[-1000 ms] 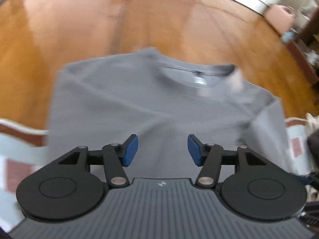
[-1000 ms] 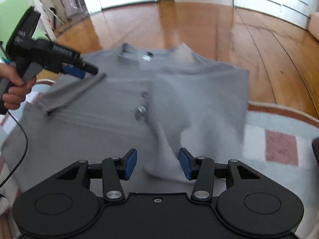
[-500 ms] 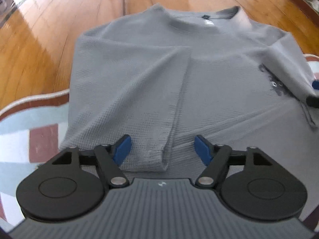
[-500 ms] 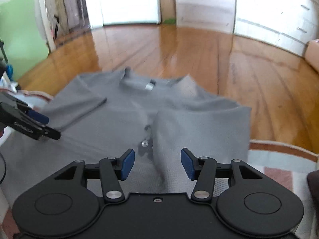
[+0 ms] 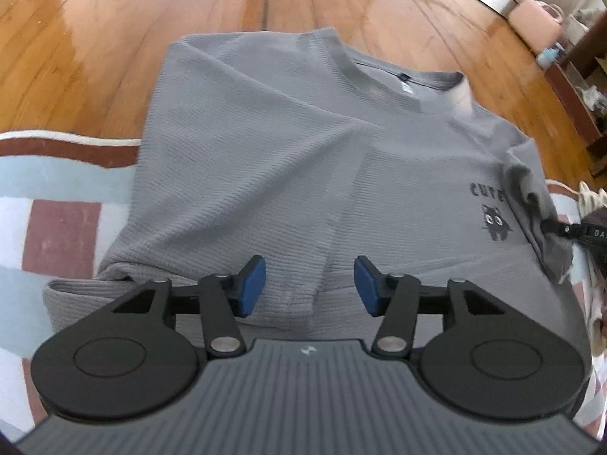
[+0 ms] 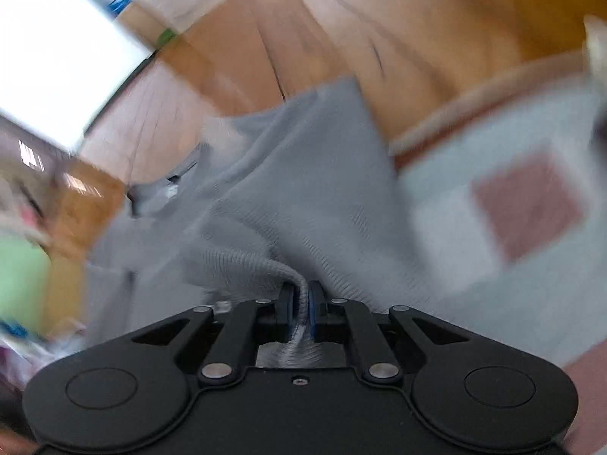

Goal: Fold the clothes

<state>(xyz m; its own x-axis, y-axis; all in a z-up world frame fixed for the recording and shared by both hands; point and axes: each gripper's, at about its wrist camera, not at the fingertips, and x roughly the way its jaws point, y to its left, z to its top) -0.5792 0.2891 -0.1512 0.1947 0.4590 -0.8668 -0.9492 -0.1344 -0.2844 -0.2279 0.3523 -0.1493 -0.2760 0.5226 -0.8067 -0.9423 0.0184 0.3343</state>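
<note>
- Where the patterned rug [image 5: 57, 204] meets the glossy wooden floor [image 5: 95, 57], the grey shirt [image 5: 265, 174] lies flat across both.
- My left gripper [image 5: 309, 290], jaws just narrowing, stands apart over the hem (nothing pinched).
- My right gripper [image 6: 301, 313], just closed, clamps bunched sleeve fabric; its view is blurred.

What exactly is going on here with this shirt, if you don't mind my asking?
A person is folding a grey T-shirt spread across a patterned rug and wooden floor. One sleeve side is already folded inward. The right tool has just closed on a bunched edge of fabric. The left tool hovers open above the hem, its jaws narrowing.
</note>
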